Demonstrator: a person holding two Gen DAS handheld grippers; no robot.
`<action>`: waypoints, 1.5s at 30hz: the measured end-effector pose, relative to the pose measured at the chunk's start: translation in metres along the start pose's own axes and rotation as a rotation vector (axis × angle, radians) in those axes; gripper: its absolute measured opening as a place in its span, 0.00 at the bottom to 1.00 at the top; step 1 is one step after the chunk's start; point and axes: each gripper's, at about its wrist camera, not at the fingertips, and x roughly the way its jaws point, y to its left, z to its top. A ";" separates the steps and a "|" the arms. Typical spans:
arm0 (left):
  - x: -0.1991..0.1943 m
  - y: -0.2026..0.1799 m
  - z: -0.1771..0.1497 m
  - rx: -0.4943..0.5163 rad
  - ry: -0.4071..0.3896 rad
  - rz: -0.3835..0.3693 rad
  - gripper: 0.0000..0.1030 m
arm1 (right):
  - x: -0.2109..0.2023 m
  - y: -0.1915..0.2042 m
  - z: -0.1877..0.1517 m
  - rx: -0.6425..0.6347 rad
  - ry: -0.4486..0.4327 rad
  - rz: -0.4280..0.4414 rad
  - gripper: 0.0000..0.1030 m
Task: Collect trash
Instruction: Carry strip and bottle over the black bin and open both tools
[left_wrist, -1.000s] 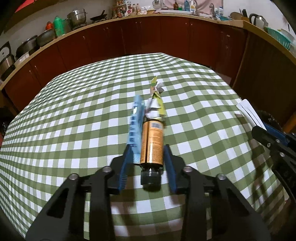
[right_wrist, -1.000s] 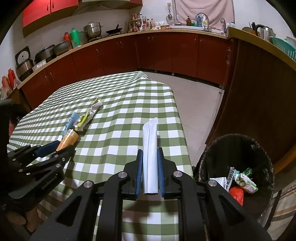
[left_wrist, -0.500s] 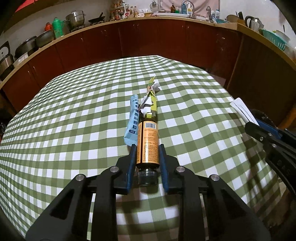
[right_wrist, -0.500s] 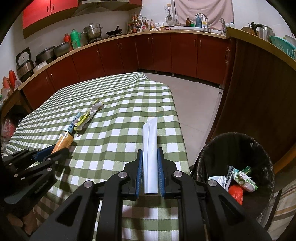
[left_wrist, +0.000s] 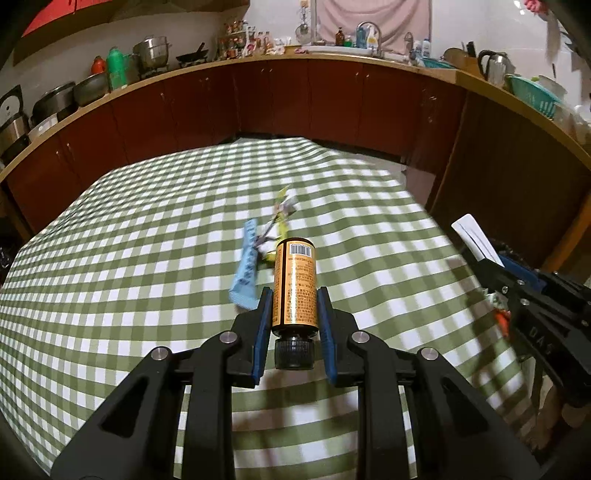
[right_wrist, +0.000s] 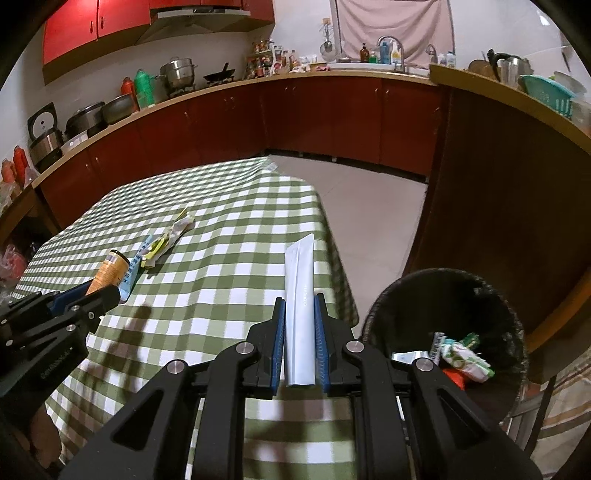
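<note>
A green checked cloth (left_wrist: 147, 295) covered the desk. Pots (right_wrist: 179, 74) and a green flask (right_wrist: 144, 88) stood on the counter (right_wrist: 221, 86) behind.

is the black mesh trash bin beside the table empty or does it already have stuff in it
Not empty. The black mesh trash bin holds a green-and-white crumpled wrapper and other scraps at its bottom.

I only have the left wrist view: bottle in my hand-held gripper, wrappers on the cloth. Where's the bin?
Observer: The bin stands on the floor off the table's right edge, below and right of the right hand-held gripper.
Operator: Is it empty?
Observer: No, wrappers and a red scrap lie inside it.
Operator: I see something white at my right edge. What is it?
Observer: A flat white tube, clamped between the right gripper's blue pads.
Operator: Is my bottle off the cloth?
Observer: Yes, the bottle is tilted up above the cloth in the left hand-held gripper.
</note>
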 end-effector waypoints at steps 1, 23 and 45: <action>-0.003 -0.005 0.001 0.005 -0.007 -0.011 0.23 | -0.004 -0.004 0.000 0.002 -0.009 -0.008 0.16; 0.000 -0.155 0.014 0.150 -0.085 -0.188 0.23 | -0.052 -0.113 -0.020 0.131 -0.096 -0.198 0.16; 0.043 -0.219 0.009 0.207 -0.025 -0.164 0.23 | -0.037 -0.156 -0.032 0.196 -0.098 -0.221 0.16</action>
